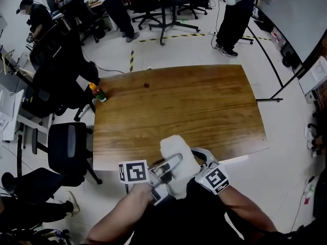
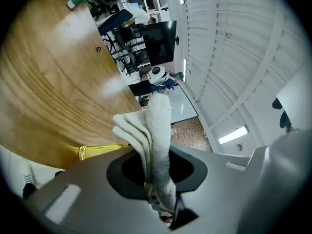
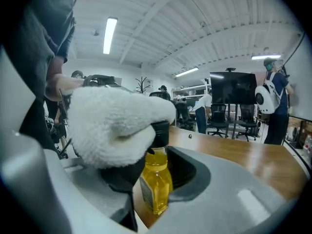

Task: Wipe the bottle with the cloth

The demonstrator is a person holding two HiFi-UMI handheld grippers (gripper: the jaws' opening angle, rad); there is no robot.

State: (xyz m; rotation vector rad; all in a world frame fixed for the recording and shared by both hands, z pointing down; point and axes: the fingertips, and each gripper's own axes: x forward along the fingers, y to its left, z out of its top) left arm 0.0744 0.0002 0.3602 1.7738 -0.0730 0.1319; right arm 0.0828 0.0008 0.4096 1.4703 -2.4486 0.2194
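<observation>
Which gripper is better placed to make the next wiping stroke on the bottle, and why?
Left. The left gripper is shut on the cloth, which lies over the top of the bottle. The right gripper is shut on the bottle, so it likely serves best holding it steady.

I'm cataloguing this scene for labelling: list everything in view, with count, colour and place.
table: one, brown wood, centre.
bottle: one, yellow liquid, black cap, held at the near table edge.
cloth: one, white, against that bottle's cap.
second bottle: one, orange cap, table's far left corner.
small dark object: one, table's far side; unidentifiable.
office chairs: several, black, around the table.
people: several, background.
left gripper: shut on cloth.
right gripper: shut on bottle.
</observation>
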